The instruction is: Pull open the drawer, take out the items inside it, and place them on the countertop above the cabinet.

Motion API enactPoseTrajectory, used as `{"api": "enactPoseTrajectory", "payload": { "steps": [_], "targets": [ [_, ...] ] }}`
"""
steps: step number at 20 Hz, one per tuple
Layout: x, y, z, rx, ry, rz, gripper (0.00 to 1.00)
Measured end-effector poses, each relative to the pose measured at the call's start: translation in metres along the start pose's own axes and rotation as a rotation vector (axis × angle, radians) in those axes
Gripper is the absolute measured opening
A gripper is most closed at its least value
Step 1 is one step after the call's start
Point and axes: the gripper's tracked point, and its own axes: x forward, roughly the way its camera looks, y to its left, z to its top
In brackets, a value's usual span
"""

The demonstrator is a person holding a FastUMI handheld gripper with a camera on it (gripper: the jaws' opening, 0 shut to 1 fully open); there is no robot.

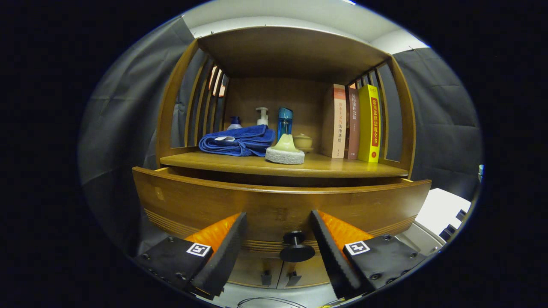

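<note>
Claw (278, 222) gapes around drawer (192, 201) knob (296, 248); book (370, 124) spines bear Chinese titles.

Clearance ahead of my hand-held gripper (278, 222)

My fingers stand apart with the drawer knob (296, 248) between them, nothing touching it. The drawer front (278, 205) blocks the way forward. On the countertop (342, 167), the folded towel (237, 140), sponge (284, 152) and books (355, 124) occupy the back; its front strip lies free.
</note>
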Motion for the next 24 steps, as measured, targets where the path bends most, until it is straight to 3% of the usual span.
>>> {"api": "enactPoseTrajectory", "payload": {
  "steps": [11, 24],
  "targets": [
    [0.037, 0.000, -0.004, -0.011, 0.019, -0.001, 0.98],
    [0.047, 0.003, -0.009, -0.010, 0.025, 0.003, 0.99]
  ]
}}
